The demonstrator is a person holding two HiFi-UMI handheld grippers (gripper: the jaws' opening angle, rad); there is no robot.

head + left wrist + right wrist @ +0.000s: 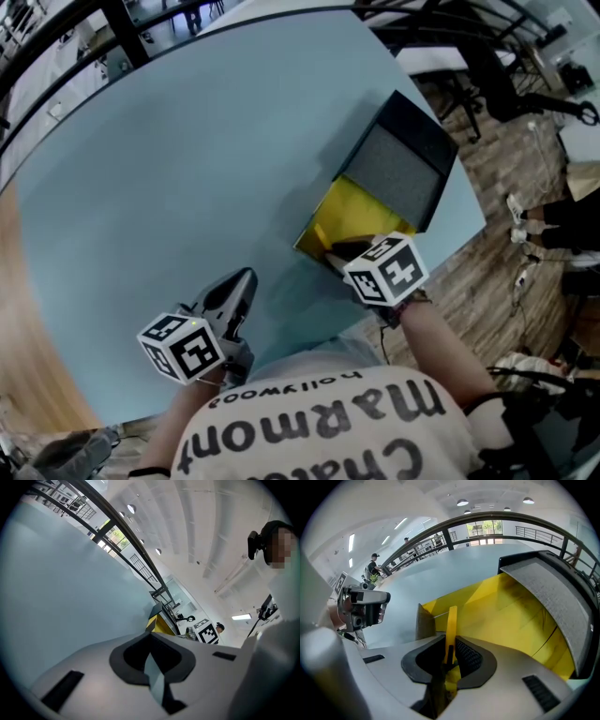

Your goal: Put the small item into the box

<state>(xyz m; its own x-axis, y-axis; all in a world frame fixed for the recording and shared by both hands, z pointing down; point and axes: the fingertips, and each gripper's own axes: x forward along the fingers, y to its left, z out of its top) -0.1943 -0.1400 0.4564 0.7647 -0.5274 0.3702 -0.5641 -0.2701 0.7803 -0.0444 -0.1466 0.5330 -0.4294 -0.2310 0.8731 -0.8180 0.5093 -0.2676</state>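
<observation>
Right tongs [449, 641] clamp a thin yellow strip [452, 618] at the open box [520, 616], centre frame; left tongs [151, 639] closed, empty

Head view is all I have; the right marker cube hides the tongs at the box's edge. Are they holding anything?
Observer: Yes. On the right gripper the tongs are shut on a thin yellow item, seen edge-on.
Operator: Is it at the box?
Observer: The box shows its yellow inside straight ahead of the tongs; no other thing shows in it.
Operator: And the left tongs?
Observer: On the left gripper the tongs are together, with nothing between them.
</observation>
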